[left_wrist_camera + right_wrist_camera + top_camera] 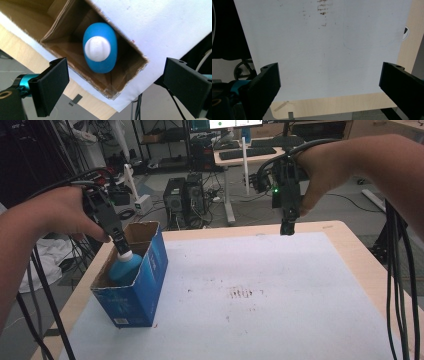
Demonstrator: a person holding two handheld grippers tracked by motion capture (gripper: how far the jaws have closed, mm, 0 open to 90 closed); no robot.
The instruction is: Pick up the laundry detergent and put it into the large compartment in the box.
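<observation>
While the left tool [110,82] hangs wide open directly above the blue plastic bottle with white cap [100,51] standing in the open cardboard box [62,20], the release step looks finished; next, lift away. The right tool [329,85] waits wide open, empty.

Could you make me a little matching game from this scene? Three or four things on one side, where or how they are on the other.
Things:
1. bottle
2. box
3. left claw
4. right claw

Places or states:
A. open, above the bottle
B. stands at the table's left edge
C. upright inside the box
D. held over the table's far edge

Pairs: 1-C, 2-B, 3-A, 4-D
</observation>
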